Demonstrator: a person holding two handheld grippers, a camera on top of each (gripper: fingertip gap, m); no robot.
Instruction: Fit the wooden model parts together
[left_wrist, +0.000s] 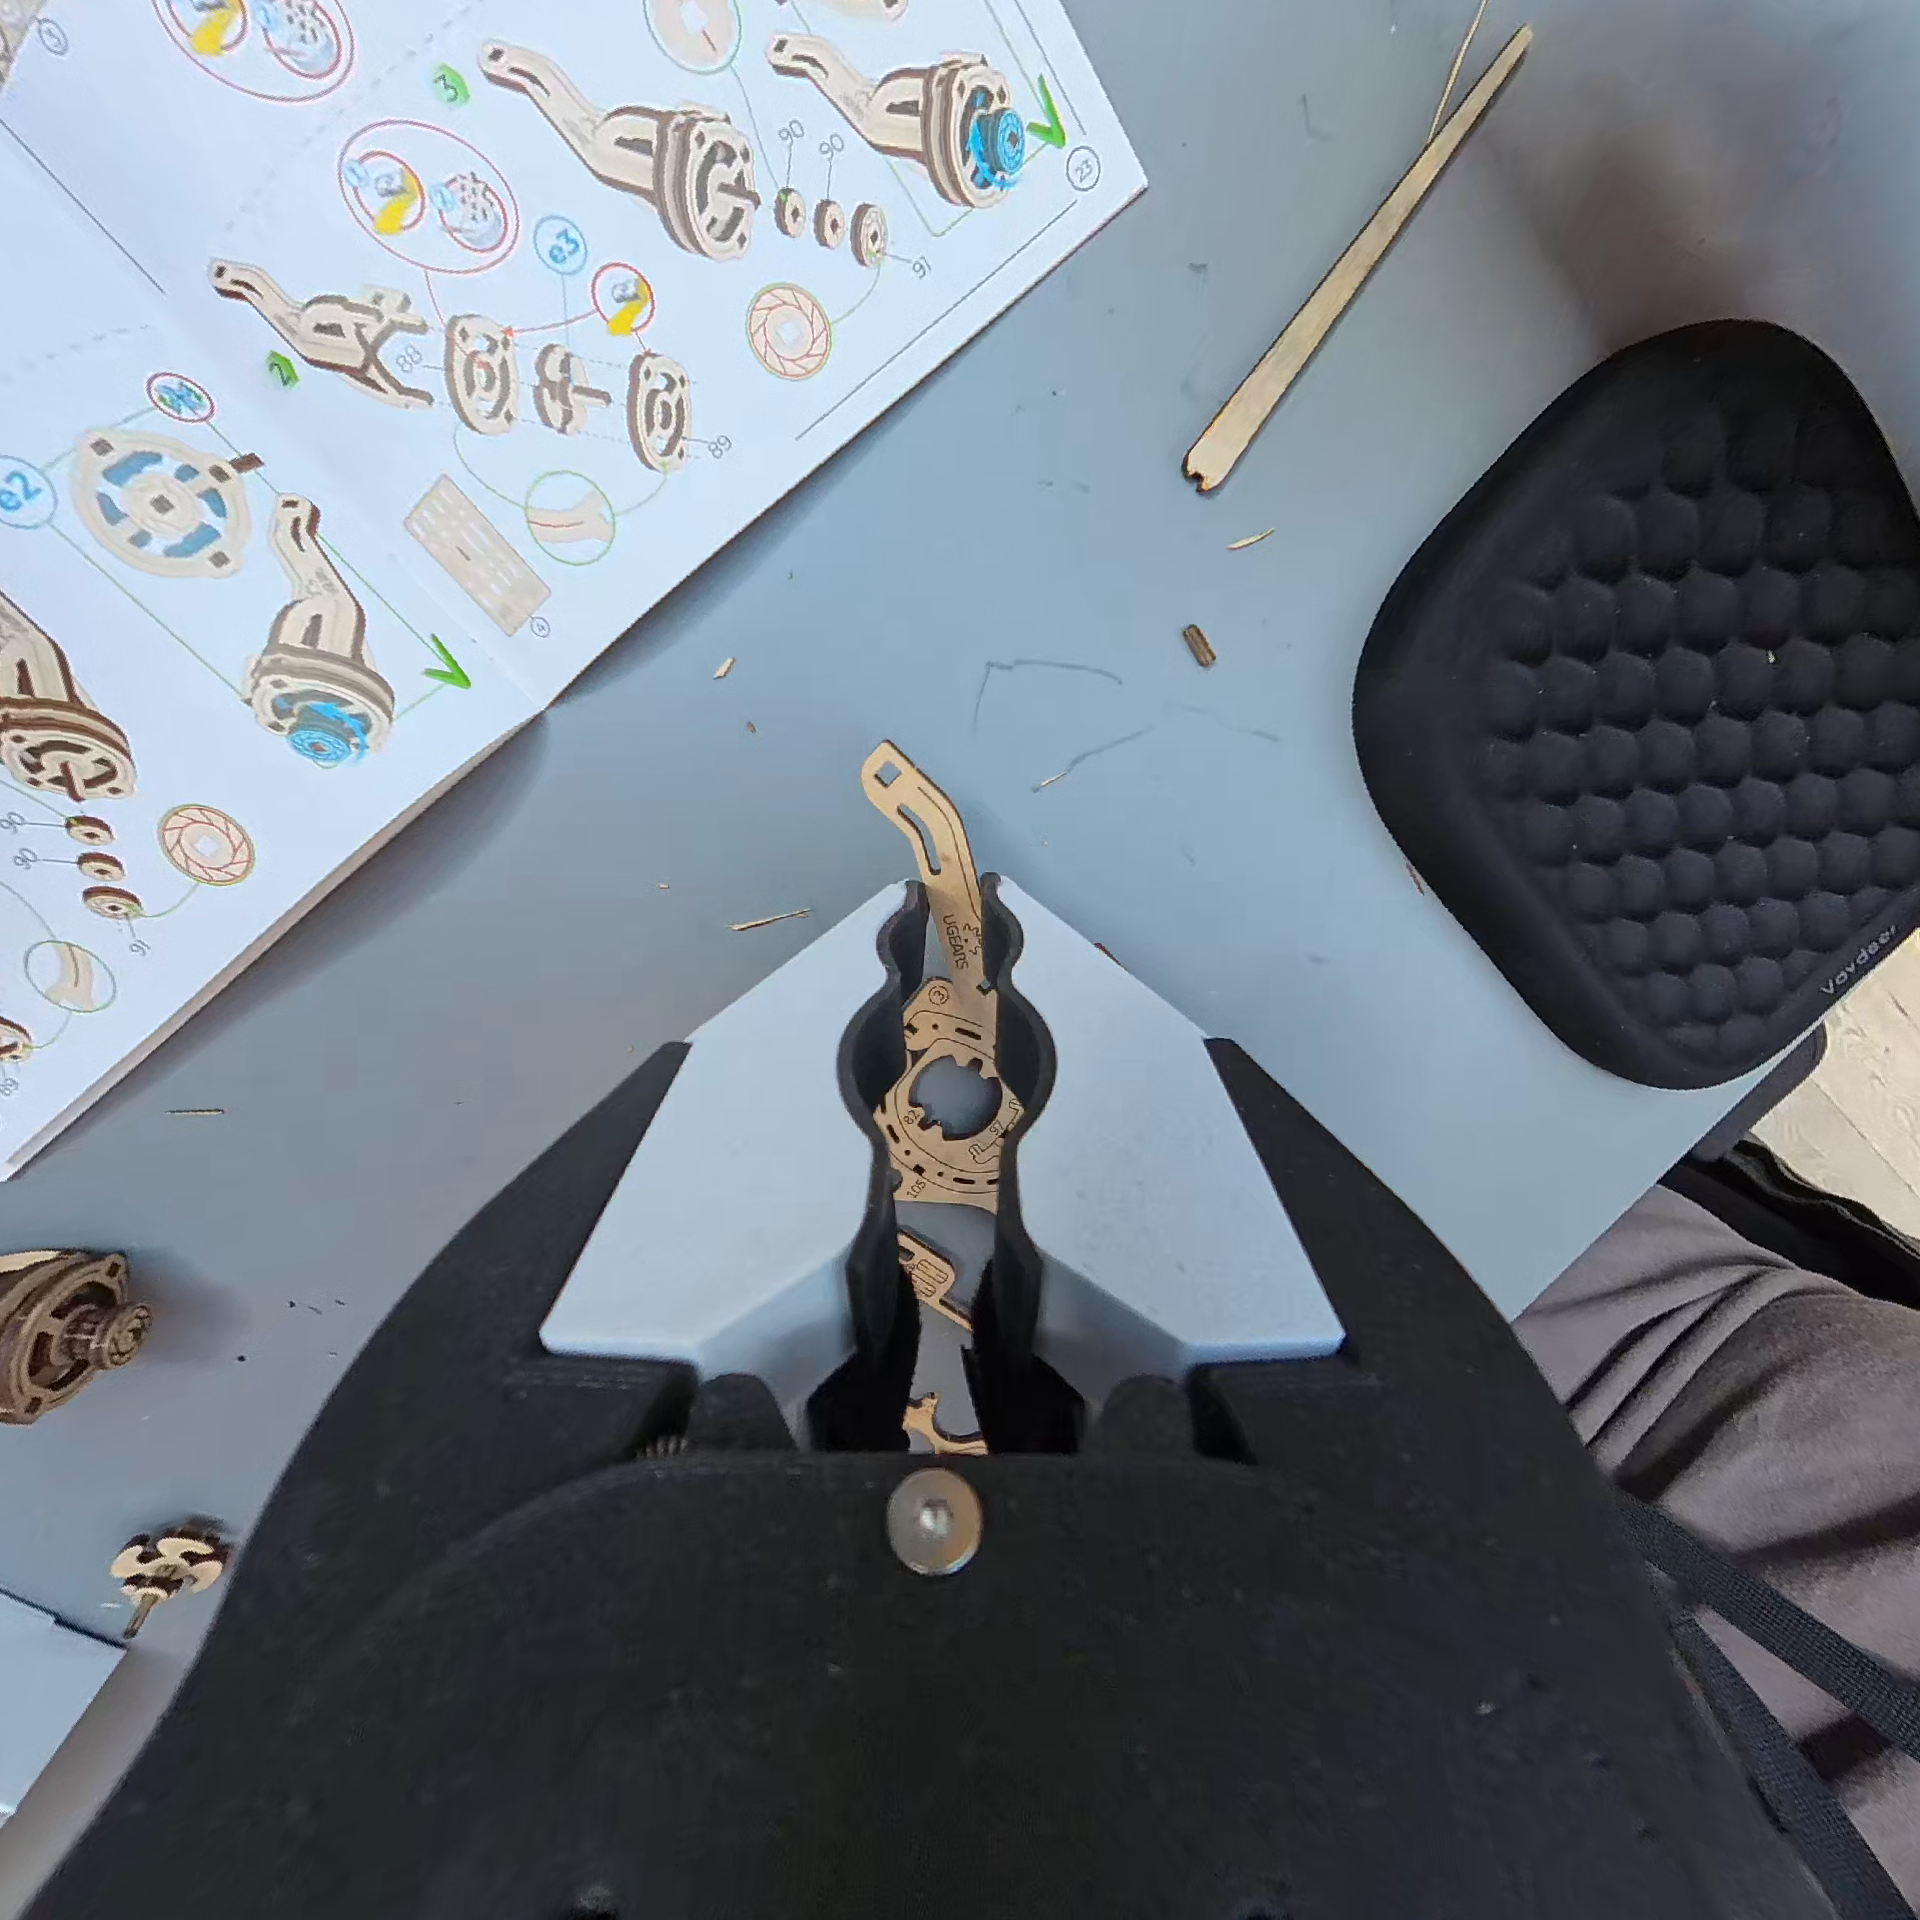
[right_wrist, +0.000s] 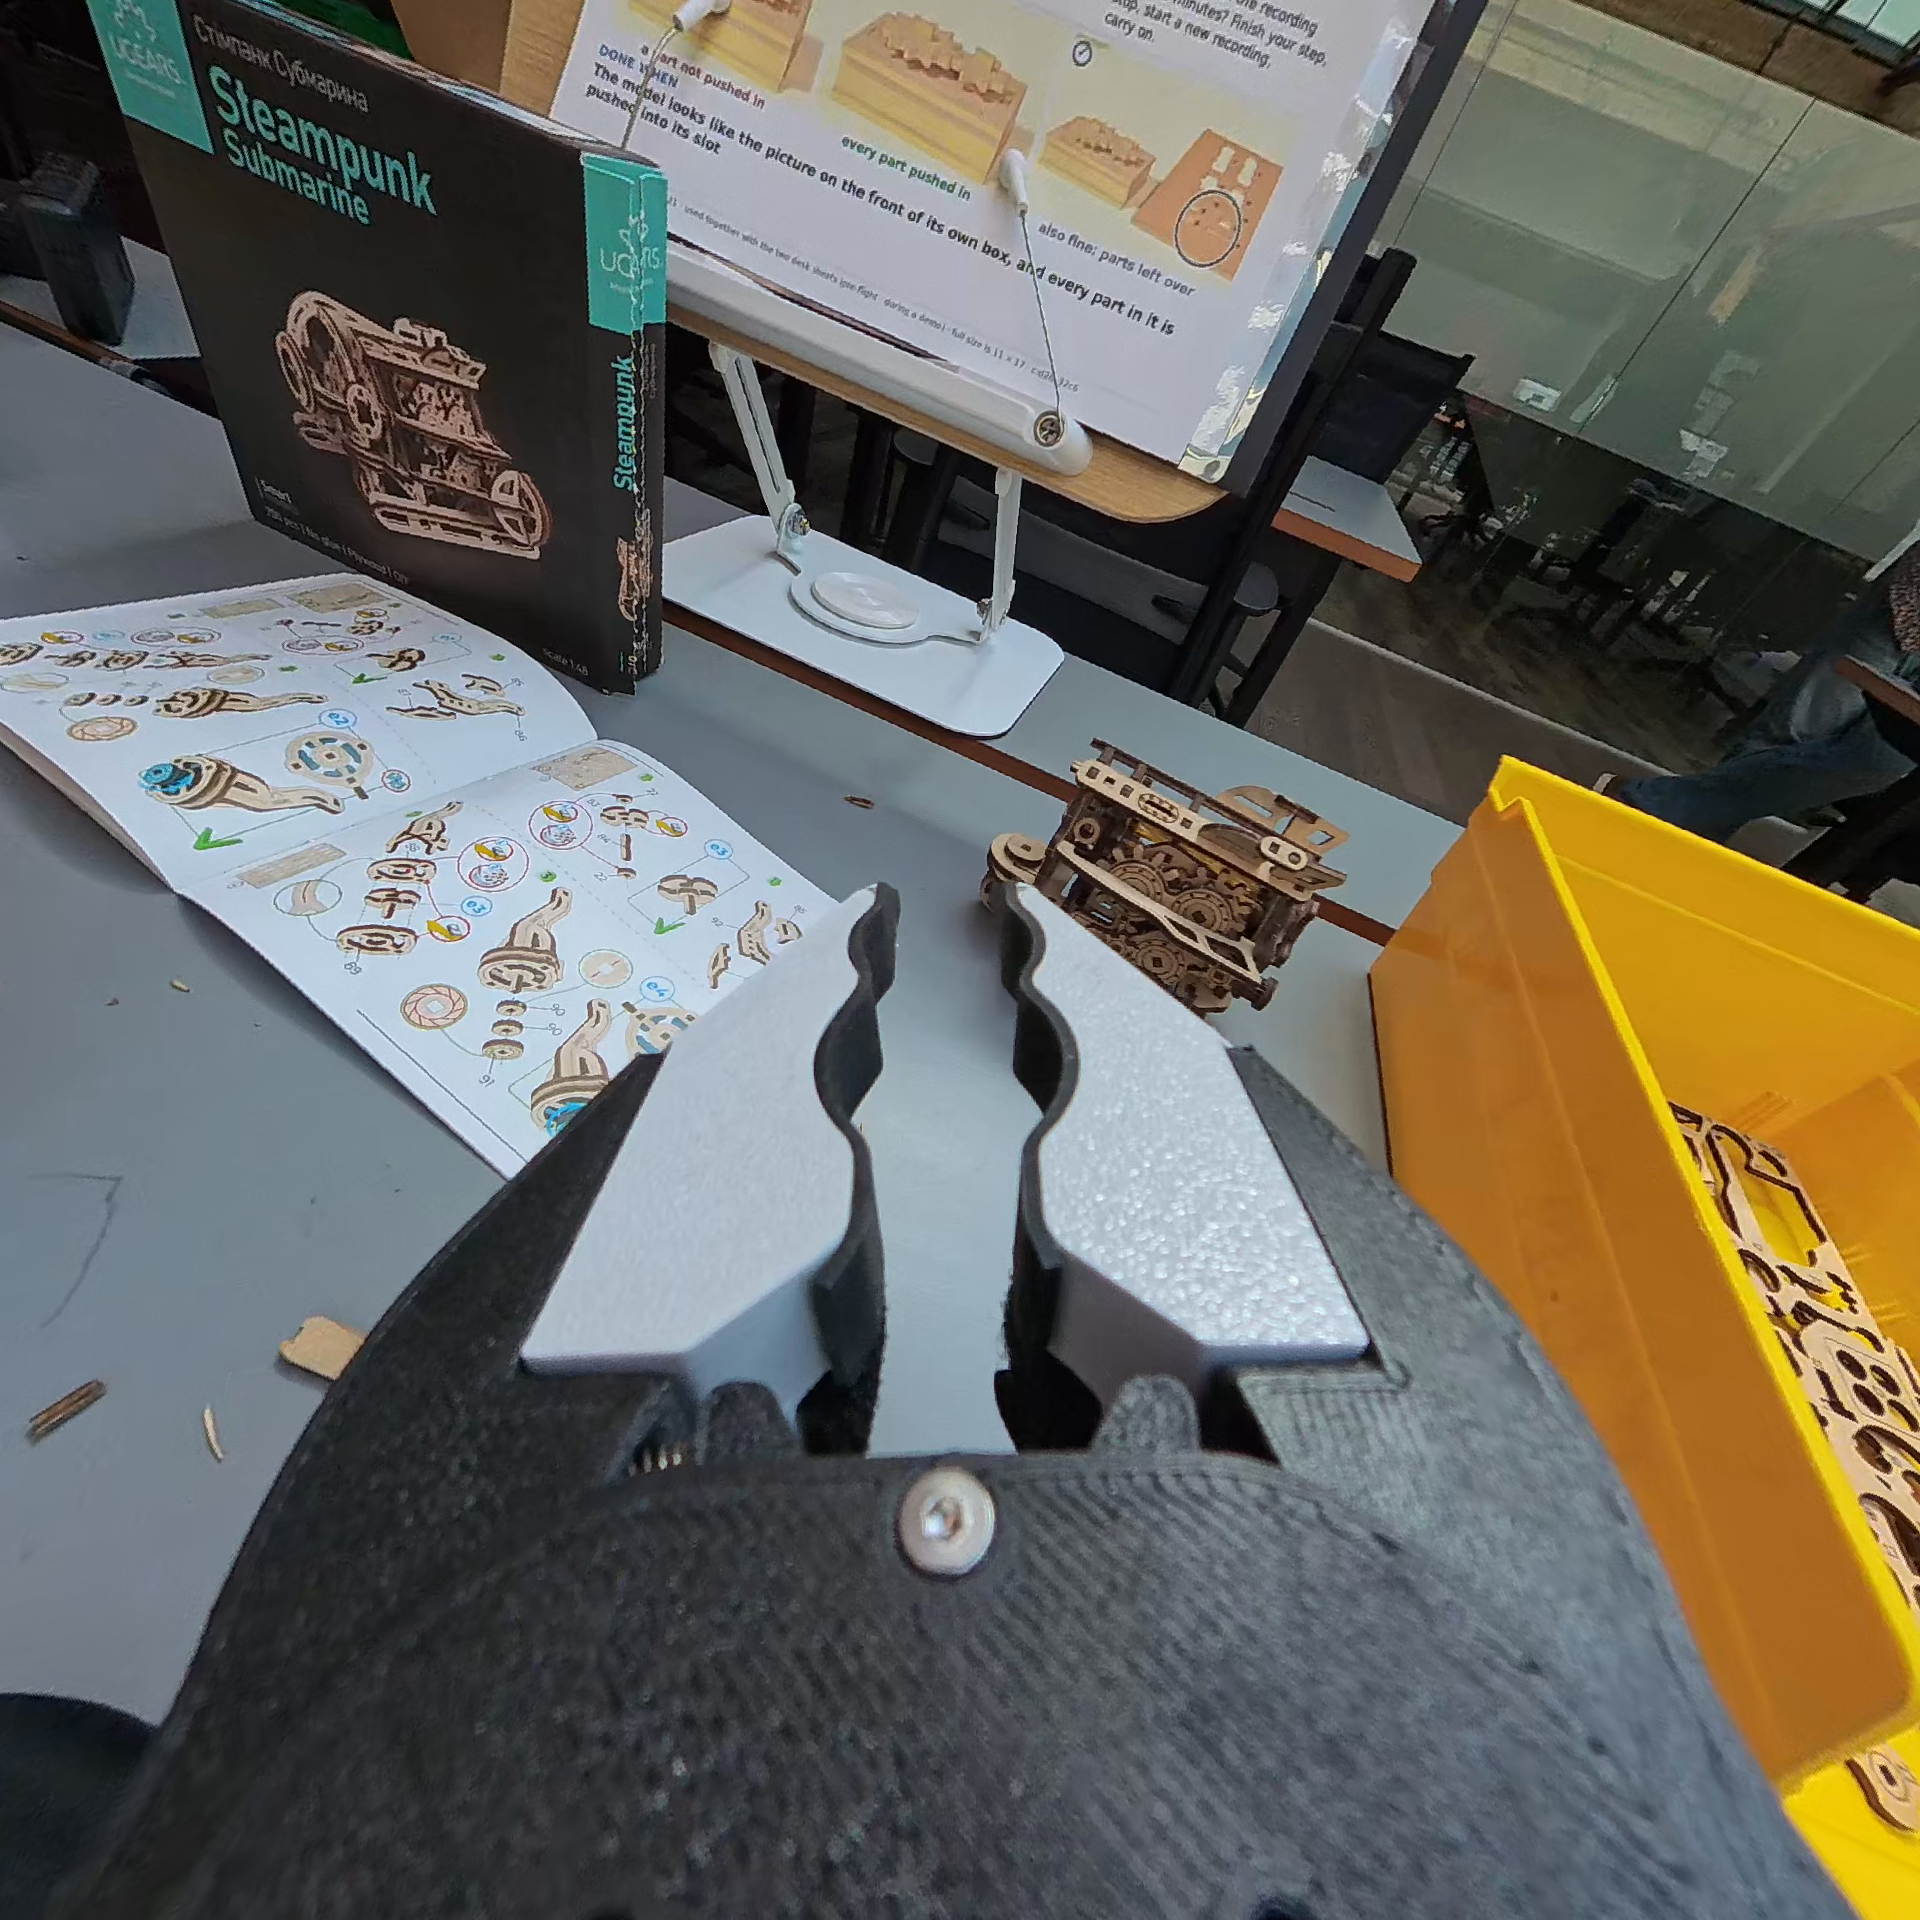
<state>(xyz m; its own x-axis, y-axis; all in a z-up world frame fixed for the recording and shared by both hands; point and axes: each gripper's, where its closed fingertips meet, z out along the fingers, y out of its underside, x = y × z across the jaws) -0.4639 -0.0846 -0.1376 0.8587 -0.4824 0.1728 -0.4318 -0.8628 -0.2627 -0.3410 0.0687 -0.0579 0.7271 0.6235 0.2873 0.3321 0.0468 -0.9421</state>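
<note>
While my left claw (left_wrist: 951, 904) is clenched edge-on around a flat wooden part (left_wrist: 948, 1049), its curved slotted arm pokes out past the fingertips at the centre of the frame. I judge that grip is chosen so the ringed middle stays pinned and the free arm can be offered into a mate. Around it the grey table (left_wrist: 935, 582) lies bare, so there is room to tilt and turn. At the lower left edge sit a dark round sub-assembly (left_wrist: 62, 1335) and a small pale gear piece (left_wrist: 166, 1564), apart from my fingers. Right of centre a black padded cushion (left_wrist: 1652, 707) overhangs the table edge, which limits swing that way. Farther up, a thin wooden stick (left_wrist: 1351, 270) lies at the upper right and the open instruction booklet (left_wrist: 416, 416) fills the upper left, placed where I can read it.

My right claw (right_wrist: 951, 914) is released, holding nothing, hovering above bare table. Hard against its right side stands a yellow bin (right_wrist: 1538, 1143) with cut-out wooden sheets (right_wrist: 1808, 1299) inside, probably my next source. Beyond the fingertips the built model (right_wrist: 1164, 883) rests near the table's far edge, and the kit box (right_wrist: 395, 343) stands upright at the upper left.
</note>
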